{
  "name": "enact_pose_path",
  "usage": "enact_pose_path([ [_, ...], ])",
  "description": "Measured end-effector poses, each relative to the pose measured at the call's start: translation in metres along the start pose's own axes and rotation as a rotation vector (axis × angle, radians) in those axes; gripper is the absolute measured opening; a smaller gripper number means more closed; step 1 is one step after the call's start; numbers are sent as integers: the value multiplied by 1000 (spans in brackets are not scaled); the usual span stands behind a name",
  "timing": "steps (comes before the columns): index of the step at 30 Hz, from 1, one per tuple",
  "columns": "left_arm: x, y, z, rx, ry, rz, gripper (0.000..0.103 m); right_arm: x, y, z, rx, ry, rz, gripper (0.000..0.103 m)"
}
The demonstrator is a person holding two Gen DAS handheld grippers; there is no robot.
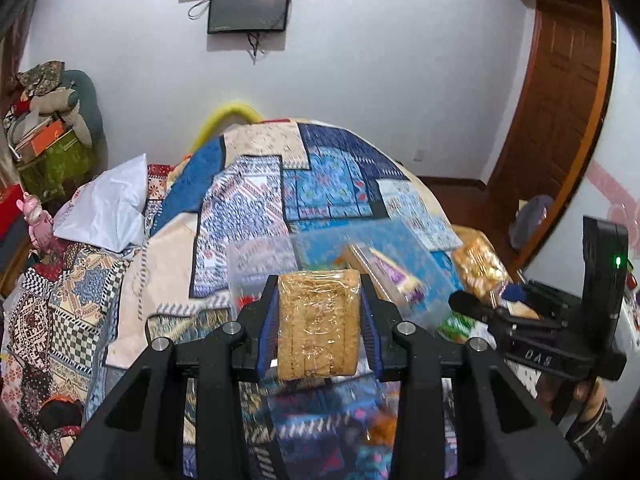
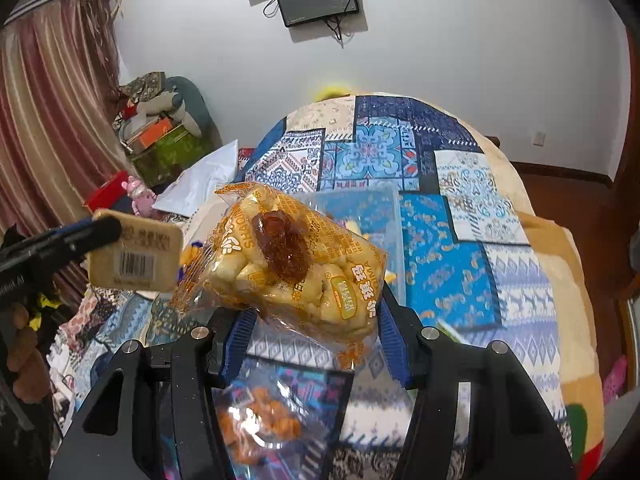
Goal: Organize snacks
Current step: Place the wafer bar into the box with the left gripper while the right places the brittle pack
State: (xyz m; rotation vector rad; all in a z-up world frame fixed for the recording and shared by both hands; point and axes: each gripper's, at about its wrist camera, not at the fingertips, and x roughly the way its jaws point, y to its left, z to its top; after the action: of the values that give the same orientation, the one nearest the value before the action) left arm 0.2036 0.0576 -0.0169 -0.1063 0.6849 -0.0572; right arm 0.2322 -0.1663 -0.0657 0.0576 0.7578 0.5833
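Observation:
My left gripper (image 1: pixel 319 308) is shut on a tan cracker pack (image 1: pixel 318 322) wrapped in clear film, held above the bed. The same pack with its barcode (image 2: pixel 134 256) shows at the left of the right wrist view. My right gripper (image 2: pixel 314 336) is shut on an orange bag of yellow puffed snacks (image 2: pixel 288 264), lifted over the quilt. That bag (image 1: pixel 482 270) shows at the right of the left wrist view. A clear plastic bin (image 1: pixel 400 248) lies ahead on the quilt with a purple snack pack (image 1: pixel 394 276) in it; the bin (image 2: pixel 394 216) shows behind the bag.
A patchwork quilt (image 1: pixel 256 200) covers the bed. A white pillow (image 1: pixel 108 204) and a pink toy (image 1: pixel 38 220) lie at the left. Another orange snack bag (image 2: pixel 260 424) lies under my right gripper. A wooden door (image 1: pixel 560 120) stands at the right.

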Motion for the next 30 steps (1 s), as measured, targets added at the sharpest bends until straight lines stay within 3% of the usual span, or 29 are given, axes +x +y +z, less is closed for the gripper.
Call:
enact_pose_path([
  [8, 47, 23, 19, -47, 4, 58, 37, 32, -7, 19, 29, 4, -4, 53],
  [19, 103, 28, 13, -78, 47, 110, 37, 75, -13, 29, 66, 60, -10, 53],
  [25, 107, 26, 7, -52, 67, 118, 37, 88, -9, 25, 36, 116, -30, 55],
  [30, 101, 23, 4, -49, 107, 103, 51, 83, -7, 20, 26, 146, -21, 63],
])
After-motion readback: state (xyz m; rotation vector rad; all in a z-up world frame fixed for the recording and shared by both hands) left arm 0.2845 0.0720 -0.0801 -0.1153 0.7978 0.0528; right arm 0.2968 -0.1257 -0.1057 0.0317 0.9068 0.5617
